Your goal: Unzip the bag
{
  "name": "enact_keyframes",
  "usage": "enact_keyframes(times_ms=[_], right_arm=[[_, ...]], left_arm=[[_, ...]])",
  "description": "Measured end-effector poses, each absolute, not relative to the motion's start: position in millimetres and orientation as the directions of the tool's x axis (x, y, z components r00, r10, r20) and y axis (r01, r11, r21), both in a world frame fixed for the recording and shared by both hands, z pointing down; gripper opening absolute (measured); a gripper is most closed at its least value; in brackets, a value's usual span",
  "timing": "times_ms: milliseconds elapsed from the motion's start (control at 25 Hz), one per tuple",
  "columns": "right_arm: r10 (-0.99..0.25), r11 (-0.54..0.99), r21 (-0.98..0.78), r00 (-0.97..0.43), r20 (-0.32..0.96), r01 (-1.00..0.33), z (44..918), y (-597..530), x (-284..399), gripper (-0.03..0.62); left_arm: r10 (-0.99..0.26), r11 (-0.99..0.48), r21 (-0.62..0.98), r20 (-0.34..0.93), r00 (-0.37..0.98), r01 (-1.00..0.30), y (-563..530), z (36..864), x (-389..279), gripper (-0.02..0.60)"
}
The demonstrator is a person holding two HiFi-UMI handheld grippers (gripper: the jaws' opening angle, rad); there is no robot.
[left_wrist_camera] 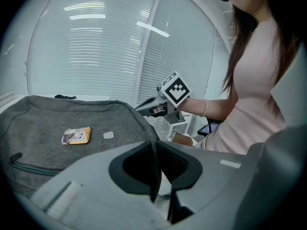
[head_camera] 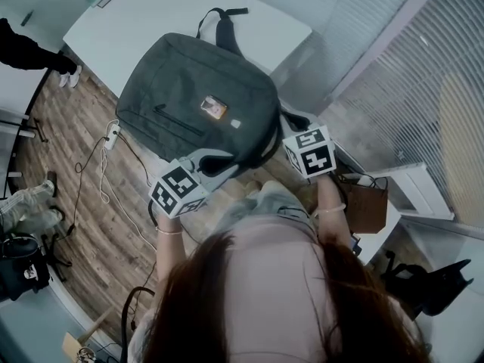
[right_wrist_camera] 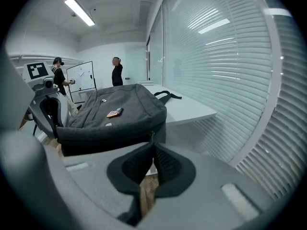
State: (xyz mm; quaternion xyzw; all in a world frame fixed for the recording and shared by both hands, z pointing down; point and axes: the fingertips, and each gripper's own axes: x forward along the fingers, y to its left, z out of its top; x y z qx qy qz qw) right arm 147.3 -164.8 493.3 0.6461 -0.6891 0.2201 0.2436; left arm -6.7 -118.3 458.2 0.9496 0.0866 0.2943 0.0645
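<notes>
Right gripper [right_wrist_camera: 153, 145] nips zip pull [right_wrist_camera: 152, 135]; grey bag [head_camera: 197, 100] flat.

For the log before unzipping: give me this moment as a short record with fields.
bag: grey backpack, flat on white table, near end overhanging
left gripper: shut on bag's near edge
right gripper: shut on zip pull
patch: orange, on bag's top face
progress: bag not visibly open

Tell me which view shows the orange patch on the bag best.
The left gripper view: the orange patch lies close and large on the bag. The head view shows it smaller, from above; the right gripper view, tiny and slanted.
</notes>
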Motion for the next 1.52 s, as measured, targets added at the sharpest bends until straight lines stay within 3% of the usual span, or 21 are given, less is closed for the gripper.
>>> enact_keyframes(times_ms=[1520], right_arm=[[-0.732,0.34,0.053,-0.229,0.642,-0.939,499,-226,186,0.011]], left_arm=[[0.233,-0.962,0.256,0.606,0.761,0.09,-118,475,1,0.052]])
